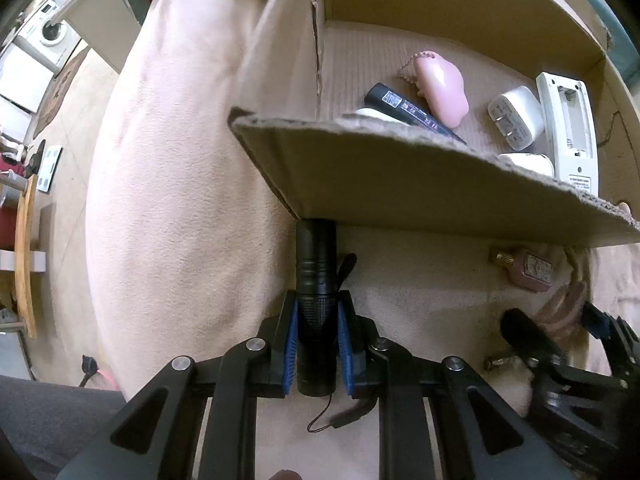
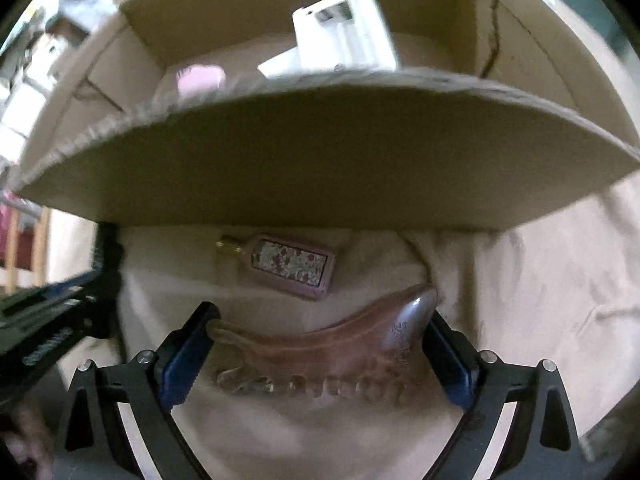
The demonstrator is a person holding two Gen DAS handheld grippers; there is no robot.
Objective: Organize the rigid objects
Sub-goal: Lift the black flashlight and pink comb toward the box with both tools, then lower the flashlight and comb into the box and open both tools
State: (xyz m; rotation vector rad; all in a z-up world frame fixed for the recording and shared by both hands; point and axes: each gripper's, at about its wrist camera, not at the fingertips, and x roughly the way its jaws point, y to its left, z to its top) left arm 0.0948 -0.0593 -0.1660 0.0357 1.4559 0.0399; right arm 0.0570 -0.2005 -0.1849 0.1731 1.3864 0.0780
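Observation:
My left gripper [image 1: 317, 312] is shut on a black flashlight [image 1: 316, 280] that points at the near wall of a cardboard box [image 1: 400, 176]. My right gripper [image 2: 320, 328] is shut on a brown translucent comb [image 2: 332, 344], held crosswise just in front of the box [image 2: 320, 168]. A pink perfume bottle [image 2: 294, 266] lies on the beige blanket between the comb and the box; it also shows in the left wrist view [image 1: 524, 268]. Inside the box lie a white remote [image 1: 568, 128], a white charger plug [image 1: 516, 120], a pink soft toy [image 1: 440, 84] and a black pen-like device [image 1: 412, 112].
The box stands on a beige blanket [image 1: 168, 184] over a bed. The floor lies to the left, with a scale [image 1: 48, 168], a wooden chair [image 1: 24, 256] and a washing machine [image 1: 48, 32]. My right gripper shows at the left view's lower right [image 1: 560, 360].

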